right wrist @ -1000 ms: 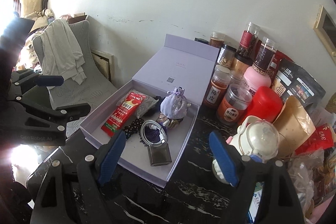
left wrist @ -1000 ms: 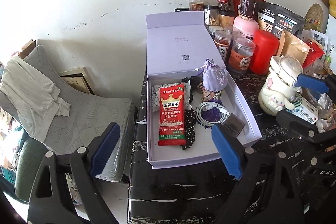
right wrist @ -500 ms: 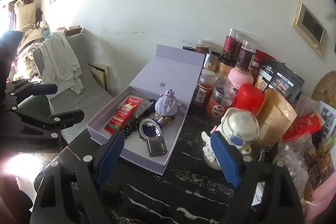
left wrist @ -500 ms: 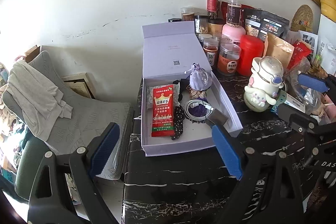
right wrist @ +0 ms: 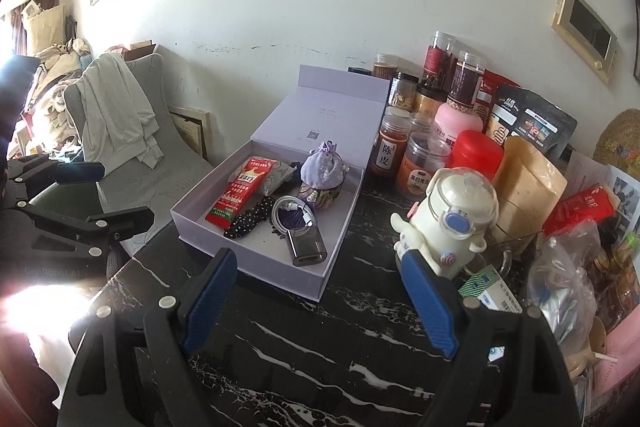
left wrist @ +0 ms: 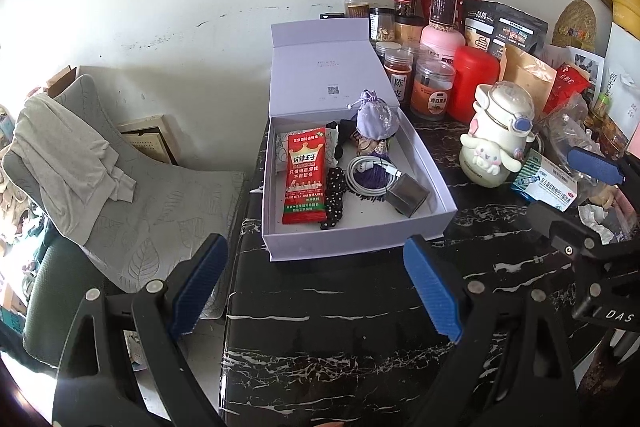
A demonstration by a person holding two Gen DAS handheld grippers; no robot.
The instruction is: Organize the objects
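Box packed, lid up; both grippers empty and clear of it.

In the lilac box (left wrist: pixel 352 227) at the surface's (left wrist: pixel 340 307) left edge: red snack packet (left wrist: pixel 303 173), dotted hair tie (left wrist: pixel 334 197), coiled white cable (left wrist: pixel 370 173), grey charger (left wrist: pixel 408 193), purple pouch (left wrist: pixel 376 117). Lid (left wrist: pixel 328 67) open, leaning toward the wall. Left gripper (left wrist: pixel 316 287) and right gripper (right wrist: pixel 320 301) above bare surface before the box, jaws wide, nothing between. Probably remaining: lid closure, perhaps the white bottle (right wrist: pixel 452 219) and medicine carton (left wrist: pixel 546 185) beside the jars (left wrist: pixel 432 91).
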